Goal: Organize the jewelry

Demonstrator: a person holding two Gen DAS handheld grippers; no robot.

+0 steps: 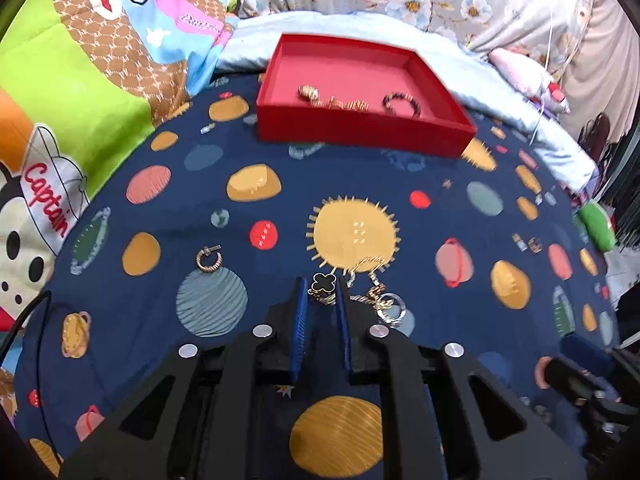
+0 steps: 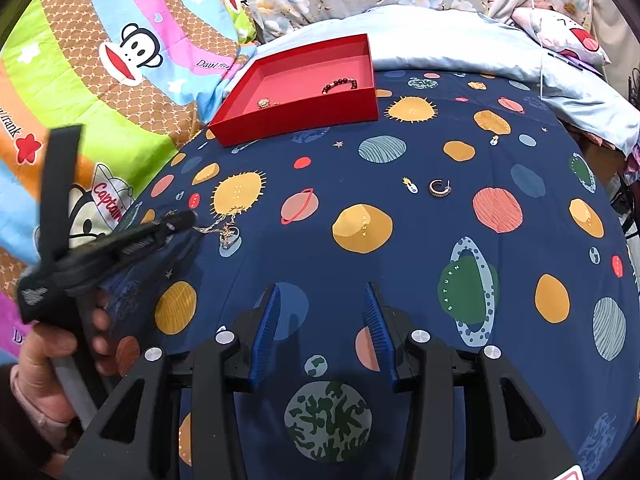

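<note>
My left gripper (image 1: 322, 286) is shut on a gold chain with a black clover charm (image 1: 323, 283), low over the blue planet-print cover. The rest of the chain (image 1: 374, 280) trails to the right, beside a clear ring (image 1: 390, 308). In the right wrist view the left gripper (image 2: 184, 218) shows at the left, touching the chain (image 2: 224, 226). A red tray (image 1: 280, 128) at the back holds gold pieces (image 1: 332, 100) and a dark bead bracelet (image 1: 402, 104). A gold hoop earring (image 1: 208, 260) lies at the left. My right gripper (image 2: 320, 300) is open and empty above the cover.
Another hoop earring (image 2: 439, 188) lies on the cover ahead of the right gripper. Small earrings (image 1: 528, 244) lie at the right. A cartoon quilt (image 1: 80, 80) bunches at the left, a pale blue pillow (image 2: 460, 40) and a floral sheet lie behind the tray (image 2: 296, 120).
</note>
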